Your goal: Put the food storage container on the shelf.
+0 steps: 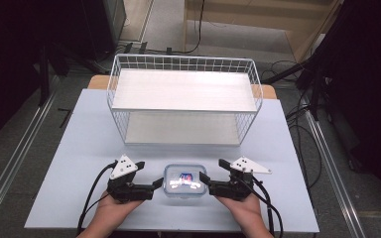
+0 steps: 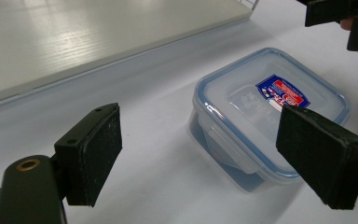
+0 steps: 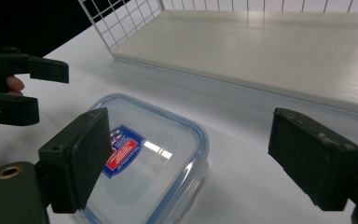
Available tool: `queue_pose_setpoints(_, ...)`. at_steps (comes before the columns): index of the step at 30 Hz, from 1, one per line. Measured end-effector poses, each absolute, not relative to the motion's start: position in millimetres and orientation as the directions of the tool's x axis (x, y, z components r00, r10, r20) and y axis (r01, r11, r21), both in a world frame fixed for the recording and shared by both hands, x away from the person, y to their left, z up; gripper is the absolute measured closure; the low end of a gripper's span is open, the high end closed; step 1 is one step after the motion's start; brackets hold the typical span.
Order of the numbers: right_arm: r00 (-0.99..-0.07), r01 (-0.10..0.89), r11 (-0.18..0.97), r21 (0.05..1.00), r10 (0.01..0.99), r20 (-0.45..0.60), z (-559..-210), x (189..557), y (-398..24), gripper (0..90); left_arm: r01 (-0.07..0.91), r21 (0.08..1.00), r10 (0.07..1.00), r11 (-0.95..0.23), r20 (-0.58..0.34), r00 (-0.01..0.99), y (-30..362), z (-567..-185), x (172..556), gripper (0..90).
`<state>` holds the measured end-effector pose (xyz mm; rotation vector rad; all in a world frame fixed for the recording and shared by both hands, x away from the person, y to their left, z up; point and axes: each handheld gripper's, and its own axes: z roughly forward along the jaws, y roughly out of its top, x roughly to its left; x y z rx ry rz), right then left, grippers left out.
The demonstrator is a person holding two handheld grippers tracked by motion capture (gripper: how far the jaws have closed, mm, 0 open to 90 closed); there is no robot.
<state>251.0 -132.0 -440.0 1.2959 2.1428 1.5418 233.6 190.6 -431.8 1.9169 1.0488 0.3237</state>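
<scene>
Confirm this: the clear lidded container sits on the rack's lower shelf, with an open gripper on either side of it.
Not quite. The container sits on the table, in front of the rack, as the high view shows. The left gripper and right gripper do flank it, open.

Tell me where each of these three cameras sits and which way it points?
High view: above the near table edge, looking forward and down at wire shelf; forearms, left gripper, right gripper show.
Left gripper view: along its open jaws toward the container.
Right gripper view: along its open jaws, left gripper beyond.
All three views share the container.
</scene>
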Motion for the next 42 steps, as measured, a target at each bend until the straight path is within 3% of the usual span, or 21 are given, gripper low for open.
queue_pose_setpoints(5, -0.594, 0.557, 0.07, 0.827, 0.729, 0.339, -443.3, 248.6, -134.5, 13.7, 0.565, 0.786, 0.754, -0.251, -0.208, 0.623, 177.9, -435.3, 233.3, 13.6)
queue_pose_setpoints(8, -0.608, 0.587, 0.093, 0.804, 0.706, 0.362, -450.6, 244.8, -131.9, 20.5, 0.593, 0.774, 0.743, -0.224, -0.258, 0.617, 173.9, -438.5, 236.4, 17.2)
queue_pose_setpoints(12, -0.602, 0.634, 0.086, 0.769, 0.679, 0.42, -456.7, 244.7, -129.8, 22.6, 0.647, 0.742, 0.727, -0.175, -0.346, 0.593, 170.0, -447.2, 241.2, 19.4)
queue_pose_setpoints(26, -0.497, 0.796, 0.029, 0.605, 0.603, 0.624, -479.8, 259.1, -128.6, 25.7, 0.794, 0.604, 0.604, -0.067, -0.609, 0.514, 173.0, -472.5, 251.0, 28.1)
queue_pose_setpoints(29, -0.457, 0.832, 0.003, 0.555, 0.572, 0.682, -482.0, 260.9, -130.9, 30.4, 0.816, 0.577, 0.585, -0.037, -0.649, 0.487, 175.2, -475.0, 252.3, 29.2)
queue_pose_setpoints(42, -0.394, 0.865, -0.064, 0.497, 0.526, 0.753, -484.2, 259.4, -142.5, 45.7, 0.81, 0.584, 0.568, -0.051, -0.65, 0.504, 180.4, -472.7, 249.6, 38.6)
